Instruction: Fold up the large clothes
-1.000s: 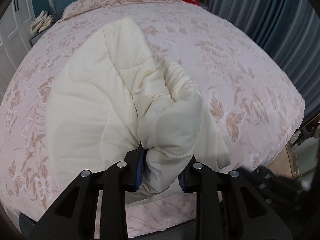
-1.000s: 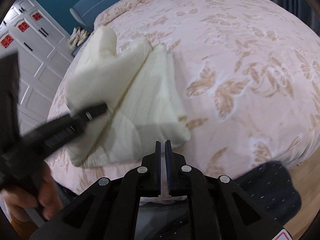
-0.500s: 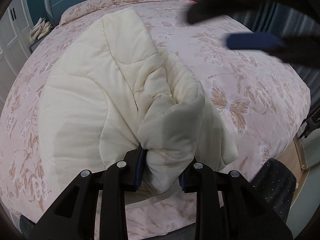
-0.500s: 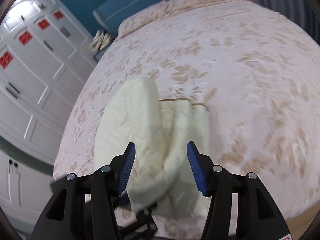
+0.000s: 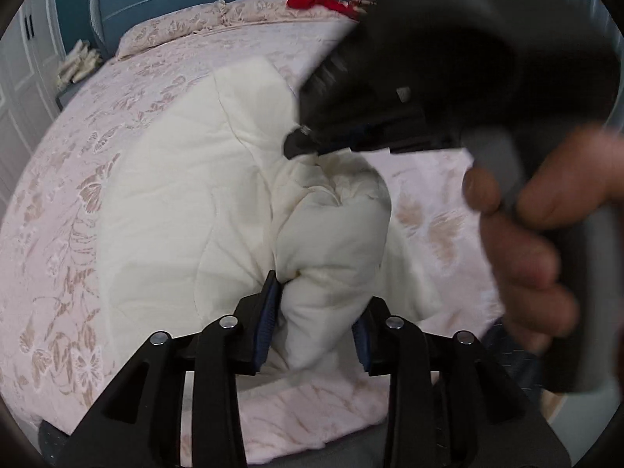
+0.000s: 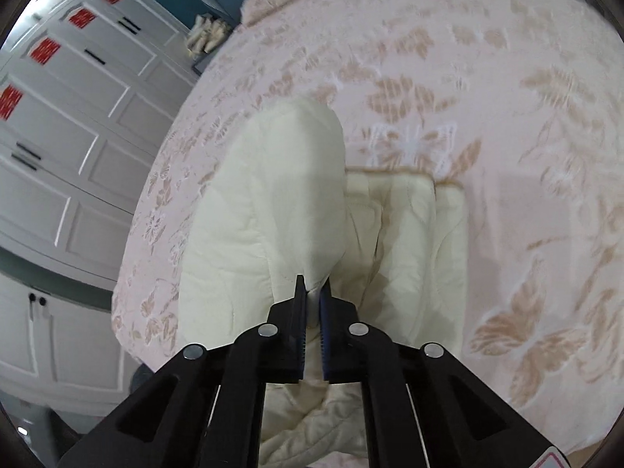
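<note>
Cream quilted garment lies on the floral bedspread, centre frame. Left gripper at 6 o'clock, jaws opening, pads pressing a thick bunch. Right gripper clamped on a thin fold at 6 o'clock.

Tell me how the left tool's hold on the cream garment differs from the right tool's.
The left tool, its jaws opening, holds a thick bunched wad of the cream garment; the right tool is shut on a thin edge. Both have blue pads and black frames.
</note>
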### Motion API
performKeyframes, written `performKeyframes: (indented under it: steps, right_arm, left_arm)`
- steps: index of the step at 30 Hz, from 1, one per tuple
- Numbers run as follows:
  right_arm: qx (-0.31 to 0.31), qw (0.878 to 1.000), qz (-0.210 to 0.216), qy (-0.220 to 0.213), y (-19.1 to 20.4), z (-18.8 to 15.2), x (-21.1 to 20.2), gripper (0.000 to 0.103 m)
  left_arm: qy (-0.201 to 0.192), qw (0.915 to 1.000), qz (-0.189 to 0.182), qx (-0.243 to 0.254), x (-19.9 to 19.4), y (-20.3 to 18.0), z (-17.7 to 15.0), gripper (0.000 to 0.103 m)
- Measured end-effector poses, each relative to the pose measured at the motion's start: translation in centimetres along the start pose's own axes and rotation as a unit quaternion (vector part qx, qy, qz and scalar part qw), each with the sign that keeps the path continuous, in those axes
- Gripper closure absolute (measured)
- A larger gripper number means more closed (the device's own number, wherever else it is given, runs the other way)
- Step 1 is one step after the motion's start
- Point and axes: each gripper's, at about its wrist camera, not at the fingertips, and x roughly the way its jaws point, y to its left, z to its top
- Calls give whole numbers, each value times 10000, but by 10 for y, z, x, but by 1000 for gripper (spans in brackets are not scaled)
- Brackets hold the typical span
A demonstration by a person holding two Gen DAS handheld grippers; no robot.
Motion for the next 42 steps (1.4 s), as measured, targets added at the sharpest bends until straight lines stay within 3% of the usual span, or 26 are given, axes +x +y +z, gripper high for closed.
performKeyframes:
  steps: [3, 6, 10, 13, 19, 24, 35, 42]
  right_arm:
    - [-10, 9994, -56, -335, -5, -5, -25, 100]
    - [29, 9984, -242, -503, -18, -14, -41, 100]
    - [281, 9979, -380, -435, -46, -29, -41, 100]
    - [385, 9975, -451, -396, -61, -38, -36, 100]
    - [507, 9957, -683, -364, -74, -45, -22, 101]
    - [638, 9936, -887, -293, -77, -50, -10, 100]
    - [746, 9868, -1439, 35, -73, -51, 21, 100]
    - [1079, 9829, -1463, 284, -83, -48, 38, 99]
  left_arm:
    - [-57, 9973, -631, -383, -31, 16, 4, 70]
    - [-213, 9919, -1015, -730, -55, 30, 9, 69]
    - [-656, 9905, -778, -920, -76, 47, 25, 68]
    - [-680, 9920, -424, -978, -69, 60, 36, 66]
    - [-200, 9937, 242, -1076, -14, 72, 48, 67]
    - [261, 9930, 466, -1053, 22, 75, 39, 67]
    - [506, 9906, 961, -833, 59, 68, 32, 65]
    - [541, 9891, 1183, -695, 76, 64, 30, 63]
